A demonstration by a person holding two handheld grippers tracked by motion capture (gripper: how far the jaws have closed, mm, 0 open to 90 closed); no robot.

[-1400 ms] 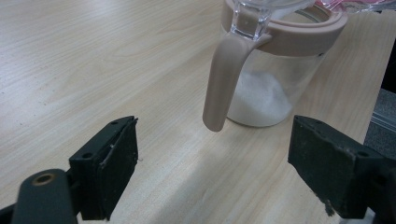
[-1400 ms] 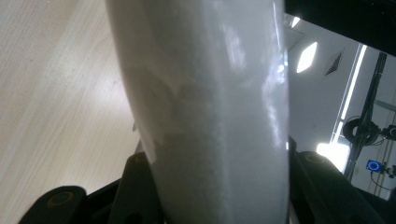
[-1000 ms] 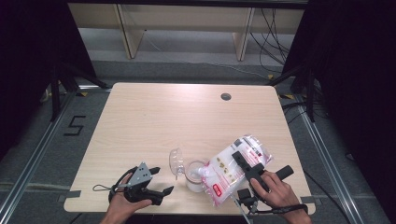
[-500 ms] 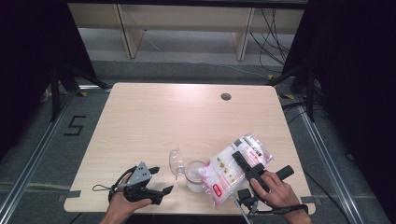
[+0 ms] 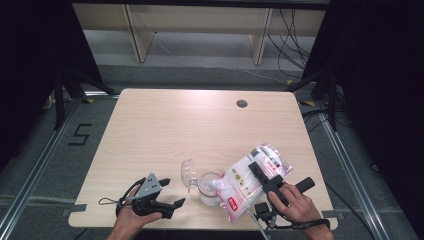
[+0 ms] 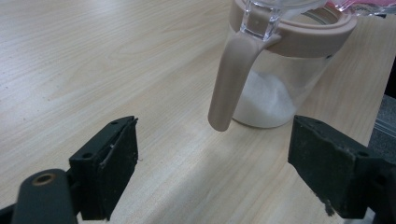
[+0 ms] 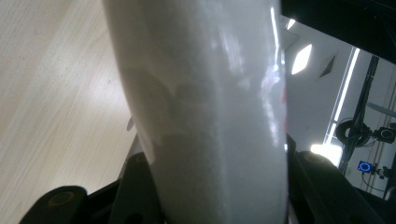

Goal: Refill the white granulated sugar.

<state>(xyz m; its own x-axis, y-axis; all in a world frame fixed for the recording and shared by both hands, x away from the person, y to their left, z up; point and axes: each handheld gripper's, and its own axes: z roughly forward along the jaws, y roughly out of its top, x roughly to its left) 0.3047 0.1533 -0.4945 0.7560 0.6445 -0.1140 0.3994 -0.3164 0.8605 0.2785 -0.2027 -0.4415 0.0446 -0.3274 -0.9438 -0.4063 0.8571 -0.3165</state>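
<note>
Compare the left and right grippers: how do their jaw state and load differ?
The left gripper has its jaws open with nothing between them, aimed at the jar; the right gripper is clamped on the bag of white powder. The left gripper sits low beside the jar, while the right gripper tilts the bag over the jar's mouth. Both are hand-held at the table's near edge.

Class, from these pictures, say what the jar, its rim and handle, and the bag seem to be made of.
Clear jar: probably glossy plastic or glass, since the white powder shows through. Beige rim and handle: matt, smooth, likely moulded plastic. White and pink bag: thin shiny plastic film, with creases and glare.
</note>
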